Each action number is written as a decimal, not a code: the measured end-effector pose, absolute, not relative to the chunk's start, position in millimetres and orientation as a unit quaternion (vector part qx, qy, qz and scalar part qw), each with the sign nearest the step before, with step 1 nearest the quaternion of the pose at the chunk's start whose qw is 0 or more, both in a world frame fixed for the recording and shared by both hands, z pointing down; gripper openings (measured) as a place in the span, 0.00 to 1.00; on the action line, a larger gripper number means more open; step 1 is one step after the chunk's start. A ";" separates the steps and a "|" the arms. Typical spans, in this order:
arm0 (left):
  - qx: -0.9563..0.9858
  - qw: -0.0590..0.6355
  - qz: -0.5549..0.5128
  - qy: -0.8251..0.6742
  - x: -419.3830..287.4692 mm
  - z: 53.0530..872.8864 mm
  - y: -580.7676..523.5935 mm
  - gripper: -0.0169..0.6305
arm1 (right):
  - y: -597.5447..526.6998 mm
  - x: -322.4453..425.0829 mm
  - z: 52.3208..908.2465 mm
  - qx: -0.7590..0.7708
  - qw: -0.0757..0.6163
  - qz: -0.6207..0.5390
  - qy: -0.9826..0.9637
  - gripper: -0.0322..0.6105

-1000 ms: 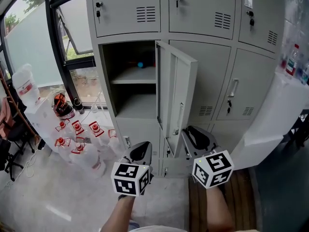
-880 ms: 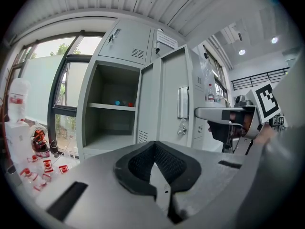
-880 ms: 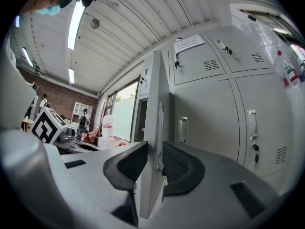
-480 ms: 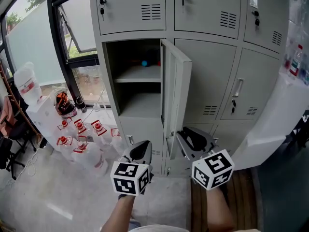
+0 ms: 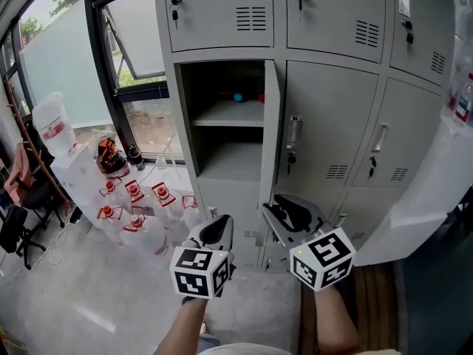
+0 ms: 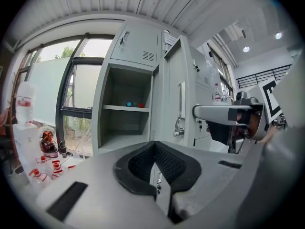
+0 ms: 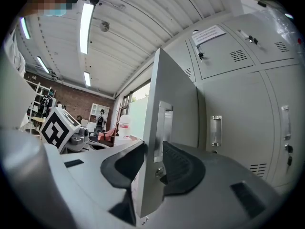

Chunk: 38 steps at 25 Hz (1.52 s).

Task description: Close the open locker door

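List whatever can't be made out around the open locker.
Shelf items: head view, too small; only blue and red spots.
Paper notice: right gripper view, print too small to read.
Top lockers: head view, cut off by the upper edge.

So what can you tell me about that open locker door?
The door is pale grey painted metal, tall and narrow, hinged on its right and standing open, almost edge-on to the head view. Its front has a recessed handle with a lock below. Its lower free edge sits between the jaws of the right tool, which have just been opening and seem not to press on it.
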<state>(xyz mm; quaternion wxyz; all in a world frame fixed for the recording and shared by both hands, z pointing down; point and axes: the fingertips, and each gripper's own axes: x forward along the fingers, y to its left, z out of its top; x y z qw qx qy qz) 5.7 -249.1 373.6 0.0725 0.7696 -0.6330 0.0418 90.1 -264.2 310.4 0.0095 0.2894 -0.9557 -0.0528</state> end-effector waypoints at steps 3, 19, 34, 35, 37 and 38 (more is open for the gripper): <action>0.768 0.072 0.042 -0.636 -1.7 373.9 -249.2 0.04 | -263.1 77.7 311.1 0.277 0.010 -0.054 -0.959 0.23; 0.758 0.073 0.033 -0.647 -60.8 372.5 -266.7 0.04 | -268.4 7.9 309.5 0.228 0.014 -0.061 -0.972 0.26; 0.765 0.078 0.025 -0.638 -114.8 369.9 -302.9 0.04 | -285.6 -54.1 309.3 0.227 0.006 -0.043 -0.973 0.22; 0.767 0.079 0.025 -0.637 -118.0 369.6 -305.1 0.04 | -287.1 -58.3 309.4 0.228 0.005 -0.042 -0.973 0.22; 0.770 0.081 0.022 -0.633 -124.5 368.5 -309.8 0.04 | -290.6 -65.9 309.5 0.233 0.006 -0.039 -0.972 0.22; 0.771 0.081 0.021 -0.631 -128.0 367.9 -312.4 0.04 | -292.7 -69.3 309.4 0.236 0.006 -0.037 -0.971 0.22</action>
